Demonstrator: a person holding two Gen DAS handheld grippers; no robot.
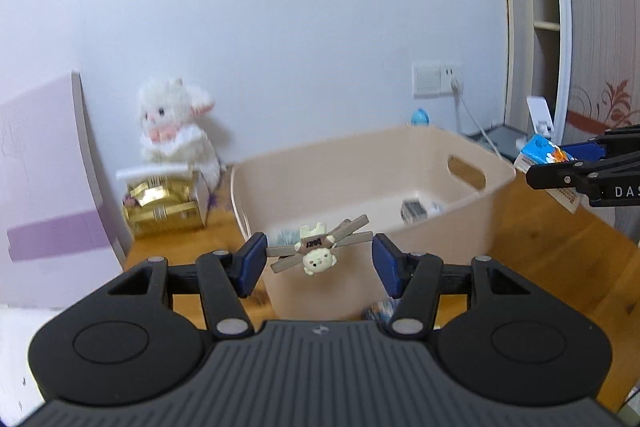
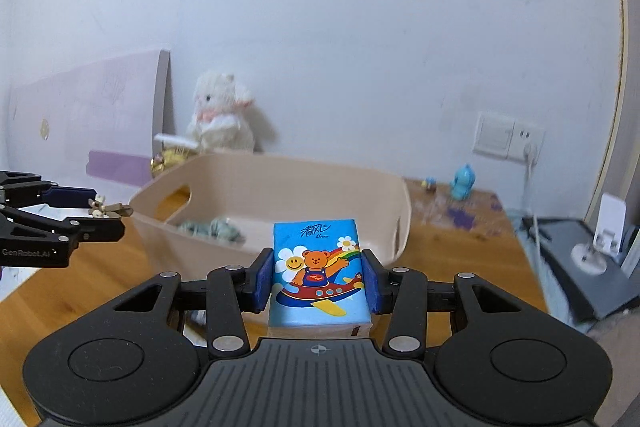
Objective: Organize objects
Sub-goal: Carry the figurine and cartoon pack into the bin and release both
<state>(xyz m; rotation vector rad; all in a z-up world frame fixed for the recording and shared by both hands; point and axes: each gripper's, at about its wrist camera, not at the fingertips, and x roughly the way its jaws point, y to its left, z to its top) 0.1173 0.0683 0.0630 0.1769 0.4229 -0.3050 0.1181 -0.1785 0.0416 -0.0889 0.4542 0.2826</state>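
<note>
Bin contents first: the beige plastic bin (image 1: pixel 360 183) stands on the wooden table (image 1: pixel 560 251) just ahead of both tongs, with a handle slot cut in each end wall. Inside it, seen from the left wrist, a small dark packet (image 1: pixel 414 211) lies on the floor toward the right end, and a bluish-grey bundle (image 1: pixel 284 237) lies at the near wall. From the right wrist that bundle (image 2: pixel 212 229) shows as crumpled grey-green stuff on the bin floor; what it is cannot be told.

The left gripper (image 1: pixel 318 263) stands wide, its blue pads (image 1: pixel 254 263) well apart. Between them, over the bin's near rim, is a small cream animal hair clip (image 1: pixel 318 247), upside down, with its grey crossed bars spreading sideways. One bar end lies at the left pad; whether it touches cannot be told. The right pad is clear of it.

The right gripper (image 2: pixel 318 281) is closed narrow on a blue tissue pack (image 2: pixel 318 275) printed with a bear in an aeroplane; both pads press its sides. The pack is held upright above the table, just short of the bin's near wall.

Beyond the bin, left of the tongs, a white plush cat (image 1: pixel 176 123) sits behind a gold box (image 1: pixel 164 207). To the right, a small blue figurine (image 2: pixel 464 183) stands near the wall socket (image 2: pixel 508 139).
</note>
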